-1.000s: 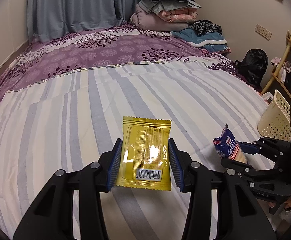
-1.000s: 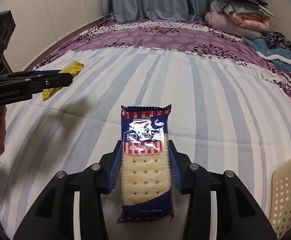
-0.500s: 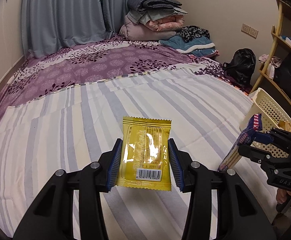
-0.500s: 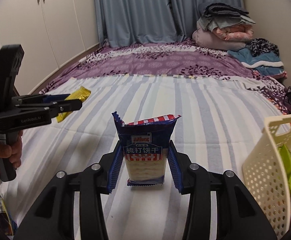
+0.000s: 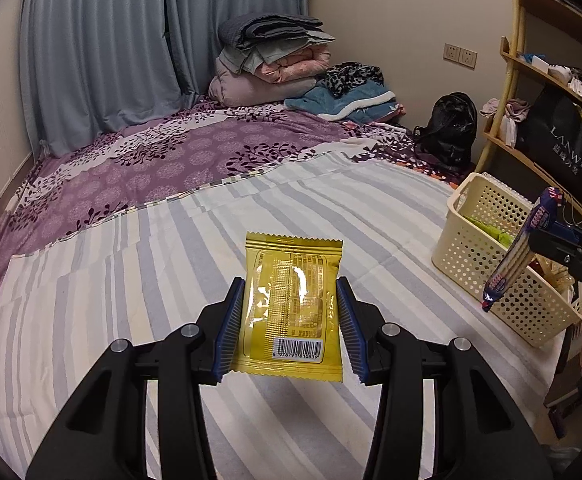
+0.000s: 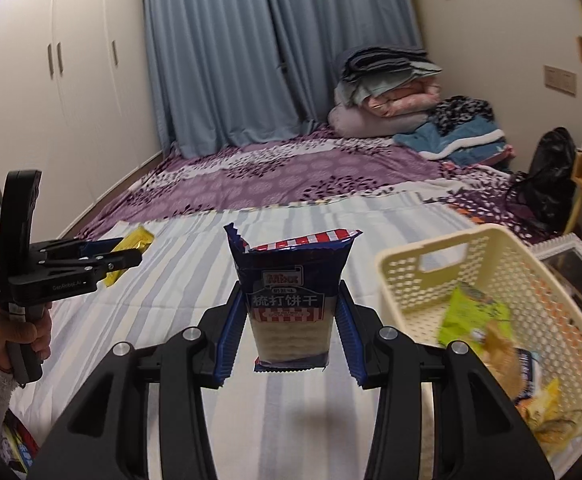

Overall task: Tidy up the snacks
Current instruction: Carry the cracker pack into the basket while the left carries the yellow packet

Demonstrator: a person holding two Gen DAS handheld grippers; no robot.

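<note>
My left tongs (image 5: 290,316) clamp yellow packet (image 5: 293,304), right tongs (image 6: 289,320) clamp cracker pack (image 6: 291,292) upright — both held above bed (image 5: 171,280), probably bound for basket (image 6: 423,248).

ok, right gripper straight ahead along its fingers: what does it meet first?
Probably the striped bedsheet. The right gripper, shut on the cracker packet, points downward past the basket, which sits off to its right. Depth is uncertain.
</note>
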